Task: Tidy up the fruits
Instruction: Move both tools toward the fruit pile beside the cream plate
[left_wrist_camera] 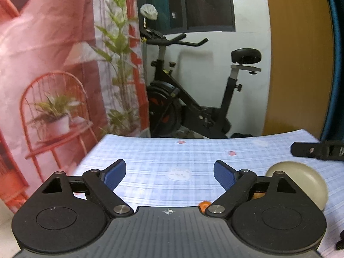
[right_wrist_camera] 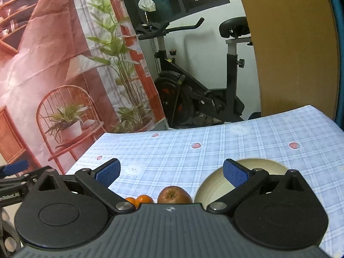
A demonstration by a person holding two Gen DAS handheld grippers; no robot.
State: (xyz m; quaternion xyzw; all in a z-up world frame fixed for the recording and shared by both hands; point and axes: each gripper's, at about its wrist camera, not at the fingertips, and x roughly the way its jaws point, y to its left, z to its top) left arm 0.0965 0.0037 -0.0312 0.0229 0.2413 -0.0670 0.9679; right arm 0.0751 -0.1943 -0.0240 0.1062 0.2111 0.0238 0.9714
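Russet-brown and firm-looking, the apple (right_wrist_camera: 174, 194) sat on the checked tablecloth (right_wrist_camera: 193, 150) just below the right gripper (right_wrist_camera: 172, 172), with two small oranges (right_wrist_camera: 139, 200) close on its left and a cream bowl (right_wrist_camera: 215, 185) just to its right. Both the right gripper and the left gripper (left_wrist_camera: 169, 175) stood with fingers spread wide and nothing between them. I judged the apple fairly heavy, stiff and smooth, so best pinched across its widest middle. The oranges looked lighter and softer, wanting a gentler squeeze. In the left view the bowl (left_wrist_camera: 301, 172) lay to the right, partly behind the gripper's linkage.
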